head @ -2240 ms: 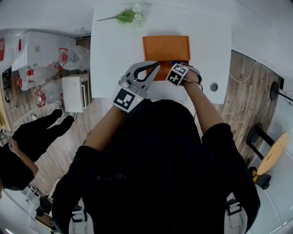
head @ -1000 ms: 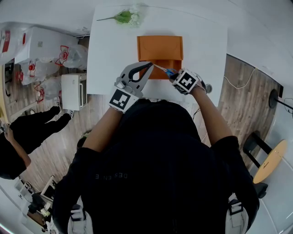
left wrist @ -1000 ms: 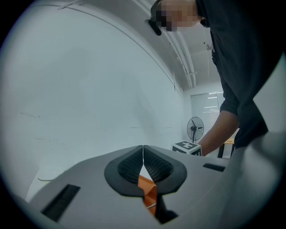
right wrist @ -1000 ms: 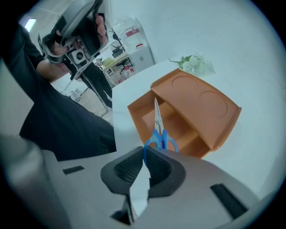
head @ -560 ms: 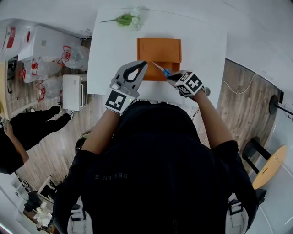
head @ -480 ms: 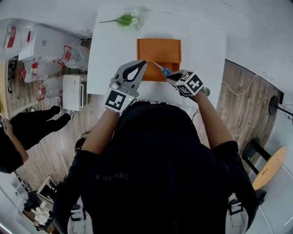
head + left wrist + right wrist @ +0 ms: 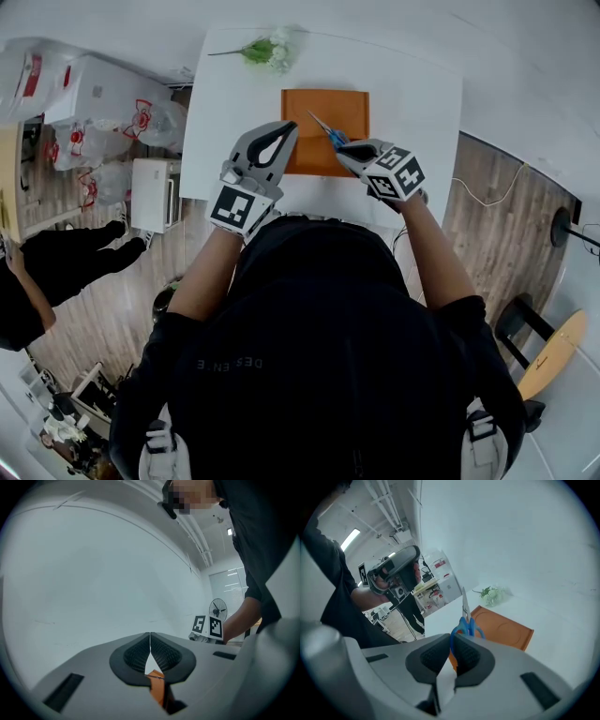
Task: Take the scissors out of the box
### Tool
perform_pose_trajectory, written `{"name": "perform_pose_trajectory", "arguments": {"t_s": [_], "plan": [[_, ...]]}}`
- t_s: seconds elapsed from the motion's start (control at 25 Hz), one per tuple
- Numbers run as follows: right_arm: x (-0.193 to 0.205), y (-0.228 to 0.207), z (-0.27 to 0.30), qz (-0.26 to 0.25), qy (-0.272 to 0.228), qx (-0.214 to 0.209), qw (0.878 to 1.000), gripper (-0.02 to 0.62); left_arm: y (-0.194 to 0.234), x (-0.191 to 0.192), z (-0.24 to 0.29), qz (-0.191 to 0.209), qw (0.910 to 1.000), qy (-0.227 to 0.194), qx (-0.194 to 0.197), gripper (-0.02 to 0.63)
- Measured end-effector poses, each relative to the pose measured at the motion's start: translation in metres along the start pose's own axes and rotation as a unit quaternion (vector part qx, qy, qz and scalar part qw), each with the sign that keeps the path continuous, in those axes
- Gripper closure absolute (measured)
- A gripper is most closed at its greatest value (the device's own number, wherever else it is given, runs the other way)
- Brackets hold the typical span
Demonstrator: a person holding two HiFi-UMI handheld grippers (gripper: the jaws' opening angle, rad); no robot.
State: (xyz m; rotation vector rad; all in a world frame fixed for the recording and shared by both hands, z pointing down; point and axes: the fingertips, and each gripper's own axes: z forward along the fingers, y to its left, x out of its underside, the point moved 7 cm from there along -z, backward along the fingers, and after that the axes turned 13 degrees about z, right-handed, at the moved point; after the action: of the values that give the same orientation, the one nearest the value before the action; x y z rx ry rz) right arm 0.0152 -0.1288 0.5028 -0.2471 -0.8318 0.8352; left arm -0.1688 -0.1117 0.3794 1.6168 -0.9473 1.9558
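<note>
An orange box (image 7: pixel 337 108) lies flat on the white table (image 7: pixel 225 103); the right gripper view shows the box (image 7: pixel 504 630) below the jaws. My right gripper (image 7: pixel 343 146) is shut on the blue handles of the scissors (image 7: pixel 324 132). It holds them in the air above the box, blades pointing away. In the right gripper view the scissors (image 7: pixel 465 620) stick up from the right gripper (image 7: pixel 452 644). My left gripper (image 7: pixel 287 131) hovers at the box's left edge. The left gripper (image 7: pixel 150 645) is shut, and a strip of orange shows through the gap behind its pads.
A green-and-white flower sprig (image 7: pixel 267 49) lies at the table's far edge, beyond the box. On the floor to the left are a white appliance (image 7: pixel 150 192) and plastic bags (image 7: pixel 94 103). A person in black (image 7: pixel 56 272) stands there too.
My right gripper drew the scissors out of the box to the right, then lifted them above it. The left gripper rose slightly beside the box's left edge.
</note>
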Motion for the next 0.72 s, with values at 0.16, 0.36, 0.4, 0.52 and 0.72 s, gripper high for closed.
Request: {"name": "perform_pose_trajectory", "arguments": {"t_s": [0.16,0.36,0.4,0.52,0.72], "plan": [[-0.019,0.002,-0.011,-0.005,-0.040,0.002,0.999,0.565,0.009,-0.010,0.002,0.012,0.9998,-0.007,-0.011,0.586],[-0.042,0.011,-0.028,-0.022,-0.094,-0.002,0.995,0.565,0.020,-0.023,0.003,0.011,0.9997,-0.005,-0.022,0.586],[-0.046,0.012,-0.031,-0.025,-0.105,-0.003,0.994,0.565,0.021,-0.024,0.004,0.011,0.9997,-0.007,-0.023,0.586],[-0.058,0.018,-0.040,-0.035,-0.136,-0.008,0.990,0.565,0.022,-0.026,0.005,0.009,0.9996,-0.009,-0.024,0.586],[-0.073,0.029,-0.057,-0.045,-0.195,-0.023,0.979,0.565,0.020,-0.030,0.008,0.013,0.9994,-0.021,-0.022,0.586]]}}
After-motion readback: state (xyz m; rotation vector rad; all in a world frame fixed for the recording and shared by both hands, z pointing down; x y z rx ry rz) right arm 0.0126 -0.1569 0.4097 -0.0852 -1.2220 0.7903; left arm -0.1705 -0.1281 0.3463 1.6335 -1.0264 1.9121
